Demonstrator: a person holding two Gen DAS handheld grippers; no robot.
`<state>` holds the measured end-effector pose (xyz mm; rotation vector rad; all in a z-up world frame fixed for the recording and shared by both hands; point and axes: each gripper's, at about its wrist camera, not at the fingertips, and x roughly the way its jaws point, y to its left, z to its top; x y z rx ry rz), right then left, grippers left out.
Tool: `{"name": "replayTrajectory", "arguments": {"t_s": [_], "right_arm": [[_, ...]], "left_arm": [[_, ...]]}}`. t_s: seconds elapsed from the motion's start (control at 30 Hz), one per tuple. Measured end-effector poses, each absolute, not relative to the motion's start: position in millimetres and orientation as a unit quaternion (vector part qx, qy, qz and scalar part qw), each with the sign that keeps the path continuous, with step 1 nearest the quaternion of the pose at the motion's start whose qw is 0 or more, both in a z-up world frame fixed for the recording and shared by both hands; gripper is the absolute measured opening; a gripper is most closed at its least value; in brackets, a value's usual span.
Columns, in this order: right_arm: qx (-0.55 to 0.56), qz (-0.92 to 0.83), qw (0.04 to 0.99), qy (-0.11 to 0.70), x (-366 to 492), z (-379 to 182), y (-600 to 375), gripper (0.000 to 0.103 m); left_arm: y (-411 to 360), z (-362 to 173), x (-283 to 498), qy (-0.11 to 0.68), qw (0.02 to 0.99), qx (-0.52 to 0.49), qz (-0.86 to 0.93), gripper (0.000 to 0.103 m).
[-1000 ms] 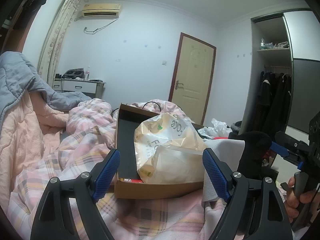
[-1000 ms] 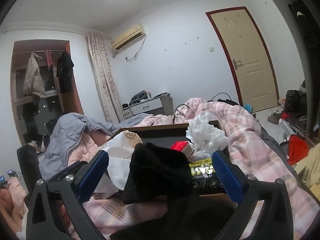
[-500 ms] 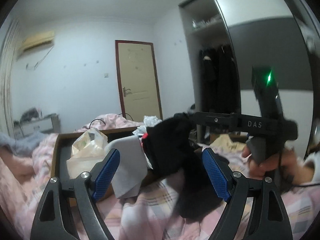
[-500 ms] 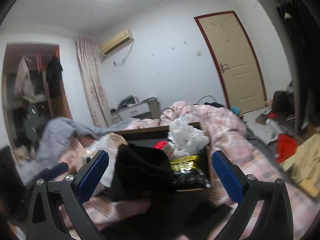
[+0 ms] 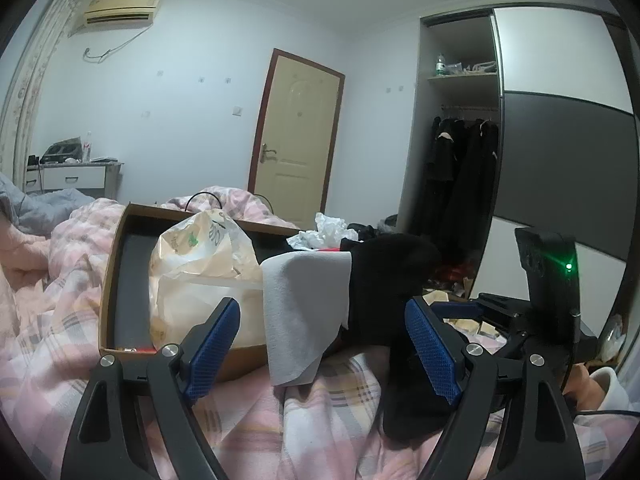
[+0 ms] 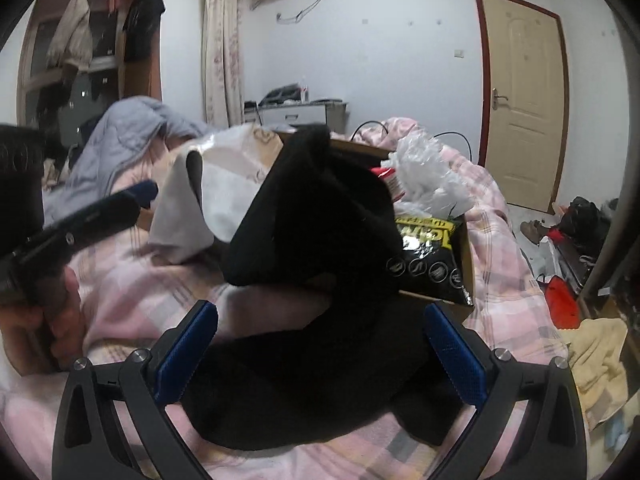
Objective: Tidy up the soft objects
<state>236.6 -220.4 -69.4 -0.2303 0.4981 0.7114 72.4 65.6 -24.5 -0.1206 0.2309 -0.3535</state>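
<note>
1. Left tongs (image 5: 322, 354) stand wide apart and hold nothing; the grey cloth (image 5: 304, 312) draped over the rim of the cardboard box (image 5: 110, 280) hangs between them, untouched.
2. Right tongs (image 6: 320, 354) are also spread wide and empty, over the black garment (image 6: 320, 232) that spills from the box onto the bed (image 6: 496, 240).
3. The snack bag (image 6: 430, 256) carries yellow lettering, unreadable; the beige plastic bag (image 5: 200, 264) bears green print, also unreadable.

Left gripper (image 5: 322, 350): I see black angular arms, blue cross-hatched pads, silver round screws at the joints.
Right gripper (image 6: 320, 354): I note the same build, black frame, blue textured pads, silver screws in pairs.
Right unit body: seen from my left camera, a black upright block (image 5: 548, 268) with a small green light.
Sleeve (image 5: 610, 386): white cuff at the right wrist.
</note>
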Motion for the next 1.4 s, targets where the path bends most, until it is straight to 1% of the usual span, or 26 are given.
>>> {"name": "replayTrajectory", "arguments": {"t_s": [0.33, 0.5, 0.53, 0.57, 0.6, 0.63, 0.67, 0.7, 0.77, 0.8, 0.87, 0.93, 0.97, 1.17, 1.4], "right_arm": [[-0.07, 0.305, 0.898, 0.309, 263.7, -73.8, -243.1, 0.103], [-0.073, 0.304, 0.897, 0.312, 261.7, -73.3, -244.6, 0.102], [-0.076, 0.304, 0.897, 0.311, 260.8, -73.2, -243.5, 0.096], [-0.08, 0.302, 0.897, 0.312, 259.8, -73.5, -240.9, 0.084], [-0.085, 0.301, 0.896, 0.315, 258.8, -74.7, -238.2, 0.079], [-0.088, 0.302, 0.894, 0.32, 259.7, -76.3, -237.1, 0.07], [-0.089, 0.304, 0.892, 0.323, 261.2, -78.0, -235.1, 0.063], [-0.089, 0.307, 0.89, 0.325, 260.9, -79.2, -234.3, 0.06], [-0.083, 0.311, 0.889, 0.325, 259.7, -78.5, -237.0, 0.045], [-0.08, 0.312, 0.889, 0.325, 259.9, -78.5, -238.3, 0.042], [-0.072, 0.313, 0.89, 0.325, 261.4, -78.6, -241.7, 0.033], [-0.067, 0.313, 0.89, 0.323, 262.0, -77.8, -241.8, 0.028], [-0.065, 0.313, 0.893, 0.317, 260.1, -76.4, -243.5, 0.021], [-0.063, 0.338, 0.909, 0.234, 233.7, -58.5, -248.8, 0.018], [-0.059, 0.335, 0.921, 0.191, 228.3, -49.4, -249.6, 0.017]], "left_arm": [[60.7, -25.2, 77.5, 0.125, 0.976, -0.052, -0.171, 0.083], [61.6, -25.9, 81.5, 0.132, 0.975, -0.056, -0.169, 0.083], [62.4, -26.1, 82.4, 0.132, 0.975, -0.056, -0.169, 0.083], [62.3, -26.1, 82.5, 0.132, 0.975, -0.056, -0.169, 0.083], [62.3, -26.2, 82.5, 0.132, 0.975, -0.056, -0.169, 0.083], [62.3, -26.2, 82.4, 0.132, 0.975, -0.056, -0.169, 0.083], [62.3, -26.2, 82.4, 0.132, 0.975, -0.056, -0.169, 0.083], [62.3, -26.2, 82.5, 0.132, 0.975, -0.056, -0.169, 0.083], [62.3, -26.2, 82.5, 0.133, 0.975, -0.056, -0.168, 0.083], [62.3, -26.2, 82.4, 0.132, 0.975, -0.056, -0.169, 0.083], [62.4, -26.2, 82.5, 0.132, 0.975, -0.056, -0.169, 0.083], [62.3, -26.2, 82.5, 0.133, 0.975, -0.056, -0.169, 0.083], [62.3, -26.2, 82.5, 0.132, 0.975, -0.056, -0.169, 0.083], [62.3, -26.3, 82.5, 0.132, 0.975, -0.056, -0.169, 0.083], [62.2, -26.1, 82.5, 0.132, 0.975, -0.056, -0.169, 0.083]]}}
